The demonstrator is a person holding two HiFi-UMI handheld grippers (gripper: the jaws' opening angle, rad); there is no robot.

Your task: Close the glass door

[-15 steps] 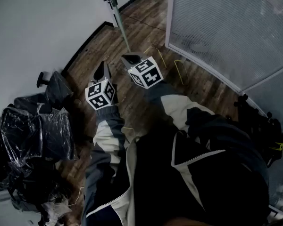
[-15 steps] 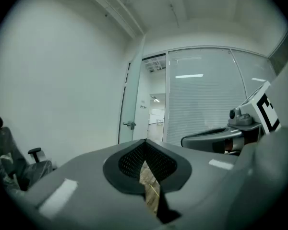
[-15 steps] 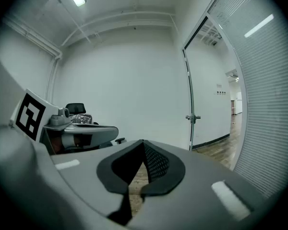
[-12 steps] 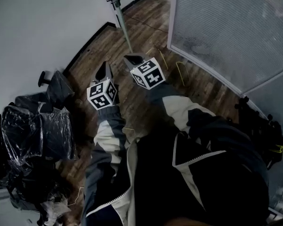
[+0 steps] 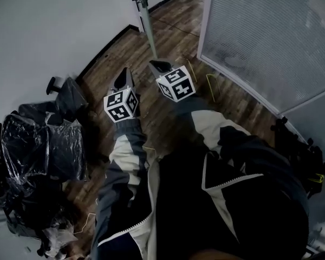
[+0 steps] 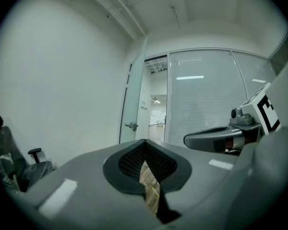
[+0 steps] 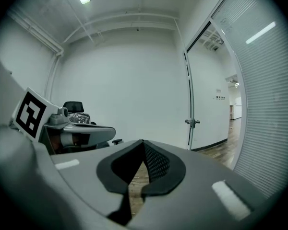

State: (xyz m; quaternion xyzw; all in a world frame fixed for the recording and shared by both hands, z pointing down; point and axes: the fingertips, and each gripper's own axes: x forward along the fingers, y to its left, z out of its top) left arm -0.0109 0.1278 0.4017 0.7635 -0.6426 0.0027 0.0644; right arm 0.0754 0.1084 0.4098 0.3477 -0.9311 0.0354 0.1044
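Glass-paned, metal-handled tall glass door [image 6: 133,99] stands open, well ahead of both jaws; left gripper [image 6: 145,147] and right gripper [image 7: 143,147] jaws pressed together, empty (closing not yet begun).

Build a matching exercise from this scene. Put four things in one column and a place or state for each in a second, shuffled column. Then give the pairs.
Things:
1. glass door
2. right gripper
3. plastic-wrapped chair
4. slatted wall panel

Places or states:
A. at the head view's left
B. standing open
C. at the head view's upper right
D. jaws together, nothing between them

Pairs: 1-B, 2-D, 3-A, 4-C
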